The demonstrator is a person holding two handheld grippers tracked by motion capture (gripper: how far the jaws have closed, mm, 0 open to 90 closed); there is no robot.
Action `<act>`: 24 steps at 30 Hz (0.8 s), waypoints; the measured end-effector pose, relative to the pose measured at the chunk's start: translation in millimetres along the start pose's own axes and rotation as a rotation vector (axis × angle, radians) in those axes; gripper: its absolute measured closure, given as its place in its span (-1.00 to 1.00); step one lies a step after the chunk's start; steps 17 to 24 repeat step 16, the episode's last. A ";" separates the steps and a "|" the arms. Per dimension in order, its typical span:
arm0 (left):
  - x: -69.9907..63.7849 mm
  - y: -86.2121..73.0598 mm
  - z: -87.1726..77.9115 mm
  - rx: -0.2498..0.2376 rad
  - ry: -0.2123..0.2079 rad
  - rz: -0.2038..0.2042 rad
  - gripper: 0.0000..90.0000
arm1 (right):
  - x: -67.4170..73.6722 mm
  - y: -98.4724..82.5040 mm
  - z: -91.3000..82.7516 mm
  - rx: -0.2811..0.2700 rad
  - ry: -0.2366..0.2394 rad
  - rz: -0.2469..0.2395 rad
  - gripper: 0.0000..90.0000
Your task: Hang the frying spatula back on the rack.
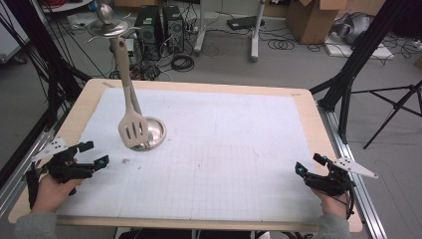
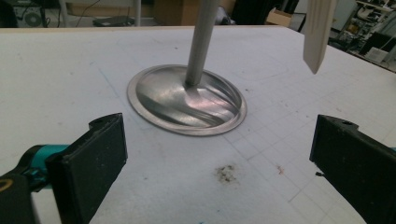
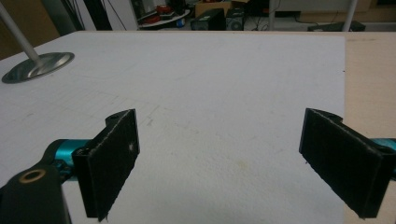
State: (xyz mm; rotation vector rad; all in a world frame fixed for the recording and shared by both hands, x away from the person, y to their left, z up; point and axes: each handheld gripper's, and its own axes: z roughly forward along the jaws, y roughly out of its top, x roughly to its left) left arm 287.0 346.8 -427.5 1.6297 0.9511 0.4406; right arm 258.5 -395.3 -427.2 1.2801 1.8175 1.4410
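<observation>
A metal stand rises from a round base (image 1: 158,130) on the white mat, left of centre, to a top disc (image 1: 107,27). A beige slotted spatula (image 1: 133,130) hangs from the top, its head just above the base. My left gripper (image 1: 95,154) rests open near the table's left front, empty, pointing at the stand. In the left gripper view the base (image 2: 187,100) and pole (image 2: 198,42) lie ahead of the open jaws (image 2: 219,163), with the spatula's tip (image 2: 317,32) at upper right. My right gripper (image 1: 309,164) is open and empty at the right front; its own view (image 3: 219,154) has the base (image 3: 39,66) far left.
A white gridded mat (image 1: 224,149) covers most of the wooden table (image 1: 84,99). A small dark smudge (image 2: 226,172) marks the mat just ahead of the left gripper. Computer towers (image 1: 159,27), cables and cardboard boxes (image 1: 311,20) sit on the floor beyond; black tripod legs (image 1: 348,84) stand at the right.
</observation>
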 end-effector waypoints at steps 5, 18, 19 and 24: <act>10.0 -3.8 -10.0 -0.005 0.045 -0.022 -0.90 | 0.5 0.0 1.7 0.008 0.001 -0.011 -0.75; 18.2 -8.8 -20.0 0.006 0.105 -0.047 -0.90 | 2.1 0.0 8.6 0.031 0.009 -0.011 -0.75; 18.2 -8.8 -20.0 0.006 0.105 -0.047 -0.90 | 2.1 0.0 8.6 0.031 0.009 -0.011 -0.75; 18.2 -8.8 -20.0 0.006 0.105 -0.047 -0.90 | 2.1 0.0 8.6 0.031 0.009 -0.011 -0.75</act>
